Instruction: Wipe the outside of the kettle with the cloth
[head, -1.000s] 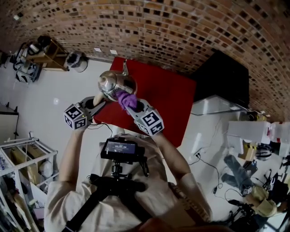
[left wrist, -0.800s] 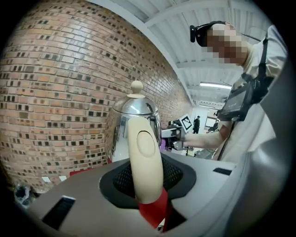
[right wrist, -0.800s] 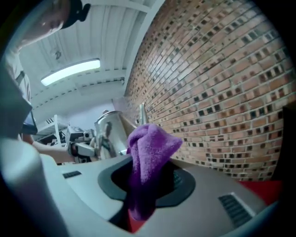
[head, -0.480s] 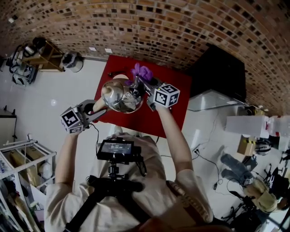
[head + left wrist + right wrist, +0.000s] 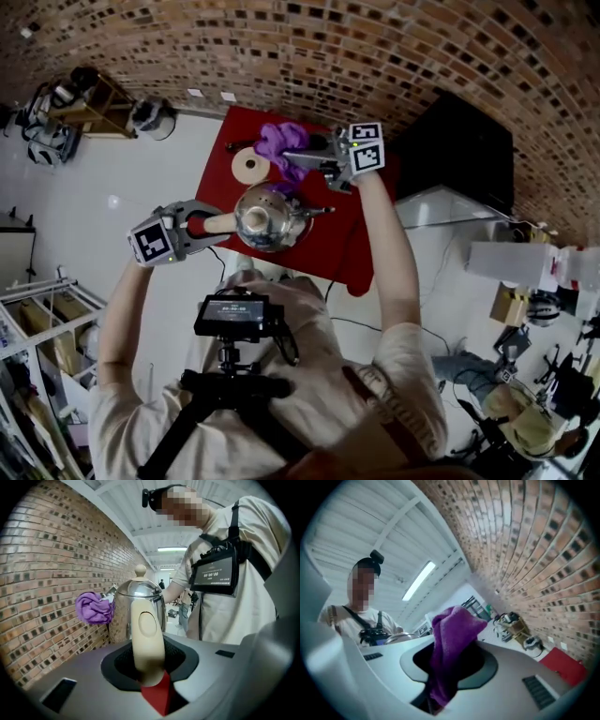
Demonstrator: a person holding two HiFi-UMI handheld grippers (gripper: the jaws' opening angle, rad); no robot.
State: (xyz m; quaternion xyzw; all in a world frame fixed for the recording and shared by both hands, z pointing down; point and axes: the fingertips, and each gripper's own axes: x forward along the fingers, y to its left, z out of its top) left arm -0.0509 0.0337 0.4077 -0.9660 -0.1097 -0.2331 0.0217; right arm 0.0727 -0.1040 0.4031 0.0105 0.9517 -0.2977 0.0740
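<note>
Left claw (image 5: 212, 223) clamps kettle (image 5: 267, 217) handle (image 5: 146, 630); right claw (image 5: 306, 159) grips cloth (image 5: 281, 142) at kettle's far side; your wiping looks midway, more surface left.

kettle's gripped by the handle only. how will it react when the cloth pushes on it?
The kettle is polished metal: probably rigid and slick, so the cloth should glide. The left hand-held gripper clamps only its cream handle, with the body out beyond the jaws, so a sideways push may twist it.

Beige short-sleeved shirt (image 5: 323, 375), black chest rig (image 5: 234, 386) with screen (image 5: 232, 316), grey left gripper (image 5: 208, 223) and right gripper (image 5: 309, 159) with black-and-white marker cubes (image 5: 153, 243).
</note>
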